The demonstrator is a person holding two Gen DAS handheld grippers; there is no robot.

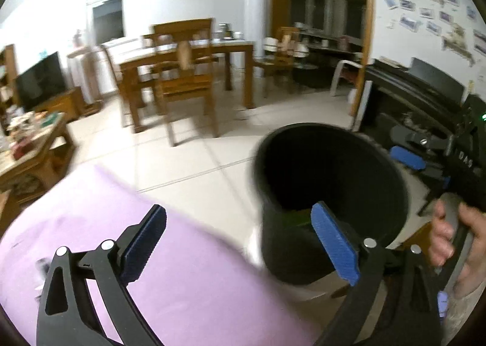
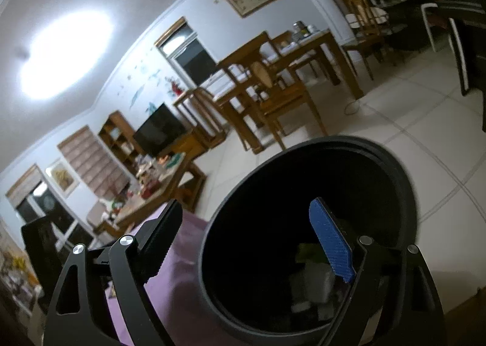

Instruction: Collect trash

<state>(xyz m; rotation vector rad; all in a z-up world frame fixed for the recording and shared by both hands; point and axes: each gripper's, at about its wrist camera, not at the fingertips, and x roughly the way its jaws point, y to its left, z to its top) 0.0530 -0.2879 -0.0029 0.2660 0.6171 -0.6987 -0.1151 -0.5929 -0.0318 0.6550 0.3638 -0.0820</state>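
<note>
A black round trash bin (image 1: 331, 191) stands beside a purple-covered surface (image 1: 158, 255). My left gripper (image 1: 240, 245) is open and empty, with one blue-padded finger over the purple cover and the other at the bin's near rim. Green trash (image 1: 296, 218) shows inside the bin. In the right wrist view the bin (image 2: 306, 224) fills the lower middle, holding green and white trash (image 2: 313, 273). My right gripper (image 2: 252, 242) is open and empty, its right finger over the bin's mouth. The right gripper also shows in the left wrist view (image 1: 425, 157), held by a hand.
A wooden dining table with chairs (image 1: 188, 69) stands across the tiled floor. A cluttered coffee table (image 1: 27, 145) and a TV (image 1: 41, 81) are at the left. A black piano (image 1: 419, 94) stands at the right wall.
</note>
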